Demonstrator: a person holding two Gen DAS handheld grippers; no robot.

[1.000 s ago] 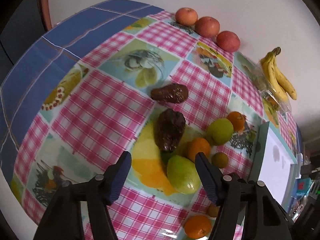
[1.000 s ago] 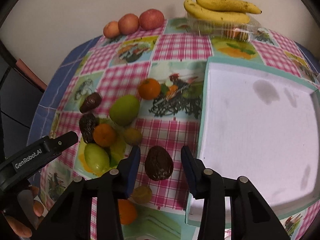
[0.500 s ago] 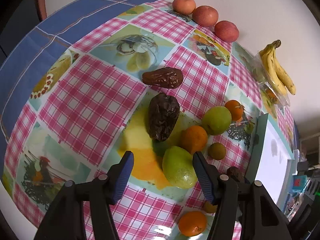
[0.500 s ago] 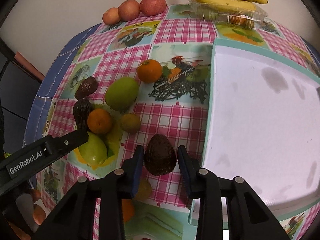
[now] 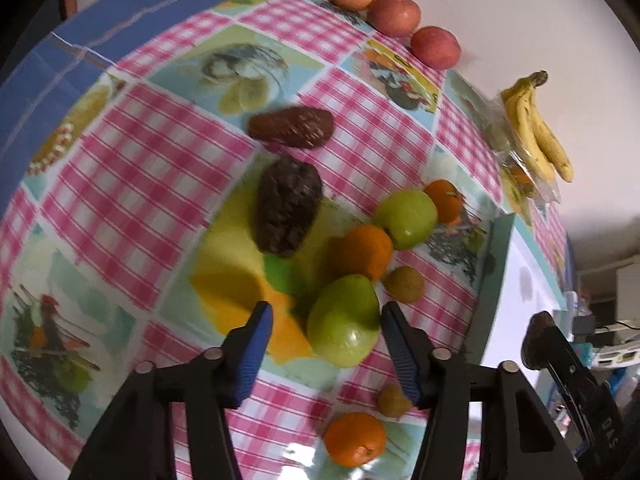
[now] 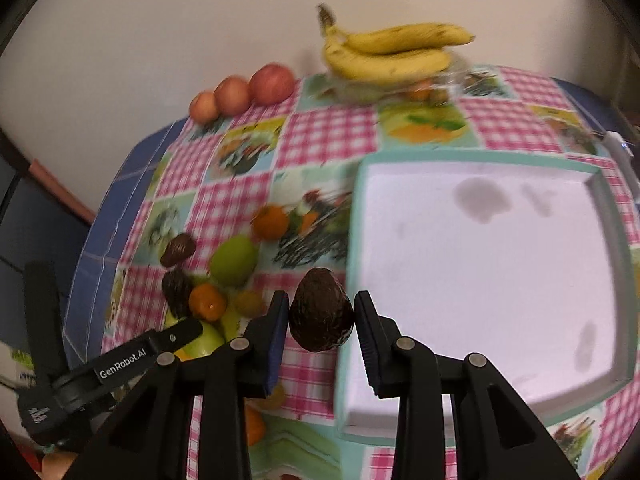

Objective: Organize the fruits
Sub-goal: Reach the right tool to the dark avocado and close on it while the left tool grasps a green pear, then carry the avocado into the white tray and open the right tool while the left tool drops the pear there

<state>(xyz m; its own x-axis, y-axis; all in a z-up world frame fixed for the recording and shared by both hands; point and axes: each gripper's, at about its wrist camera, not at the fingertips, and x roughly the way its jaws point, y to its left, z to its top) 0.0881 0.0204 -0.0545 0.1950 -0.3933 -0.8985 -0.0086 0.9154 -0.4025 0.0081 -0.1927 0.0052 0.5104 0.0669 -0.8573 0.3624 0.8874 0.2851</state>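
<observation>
My right gripper (image 6: 321,322) is shut on a dark brown avocado (image 6: 320,310) and holds it above the table, just left of the white tray (image 6: 472,412). My left gripper (image 5: 326,344) is open, its fingers either side of a green pear-shaped fruit (image 5: 344,332) without touching it. Near it lie an orange (image 5: 366,252), a green apple (image 5: 406,220), a second orange (image 5: 446,200), a small kiwi (image 5: 404,284) and two dark avocados (image 5: 288,204) (image 5: 292,126). The right gripper and its avocado (image 5: 538,342) show at the left wrist view's right edge.
Three red apples (image 6: 240,92) line the far edge by the wall. Bananas (image 6: 392,52) lie on a clear plastic box at the back. Another orange (image 5: 354,438) and a small kiwi (image 5: 392,400) lie near the front edge. The tray has a teal rim (image 6: 476,156).
My right gripper closed on the dark avocado and lifted it off the table toward the tray. My left gripper moved slightly closer to the green pear-shaped fruit and stayed open.
</observation>
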